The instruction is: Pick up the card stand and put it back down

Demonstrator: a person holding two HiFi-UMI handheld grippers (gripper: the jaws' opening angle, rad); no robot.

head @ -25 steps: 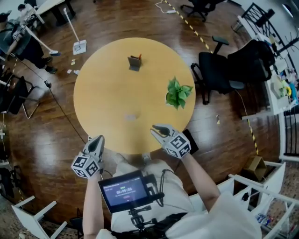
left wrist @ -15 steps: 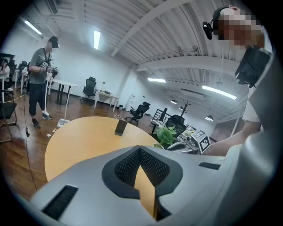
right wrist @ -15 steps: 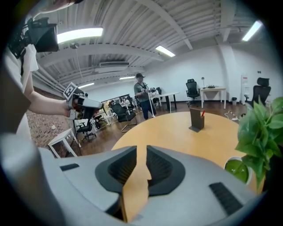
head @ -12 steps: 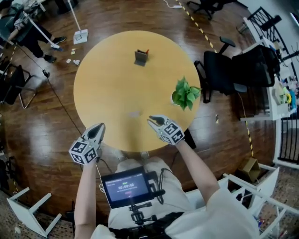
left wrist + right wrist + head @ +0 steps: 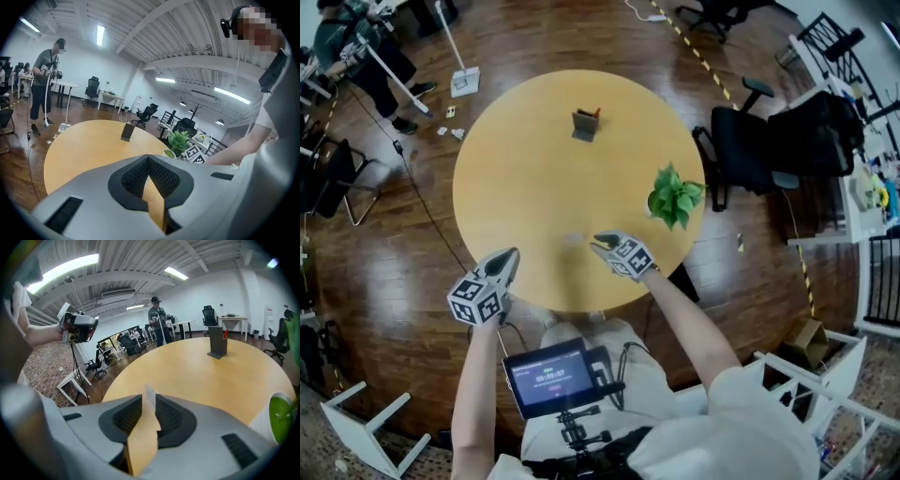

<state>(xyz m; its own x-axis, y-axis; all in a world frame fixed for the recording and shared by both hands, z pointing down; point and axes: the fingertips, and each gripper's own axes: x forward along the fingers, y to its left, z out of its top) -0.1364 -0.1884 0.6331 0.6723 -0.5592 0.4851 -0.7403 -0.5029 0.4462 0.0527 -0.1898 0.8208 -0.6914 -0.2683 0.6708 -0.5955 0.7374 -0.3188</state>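
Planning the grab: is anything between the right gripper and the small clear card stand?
Nothing visible. The right gripper, its jaws just opening wider, faces the card stand across bare table; it shows in their gap, untouched. The plant sits off right.

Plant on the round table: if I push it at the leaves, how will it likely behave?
The plant would probably tip: its leaves spread wider than the small pot. It looks light, so it may slide on the smooth table. It stands near the edge, so a push could send it off.

L gripper (image 5: 508, 256) shut; R gripper (image 5: 596, 246) opening, gripping nothing.
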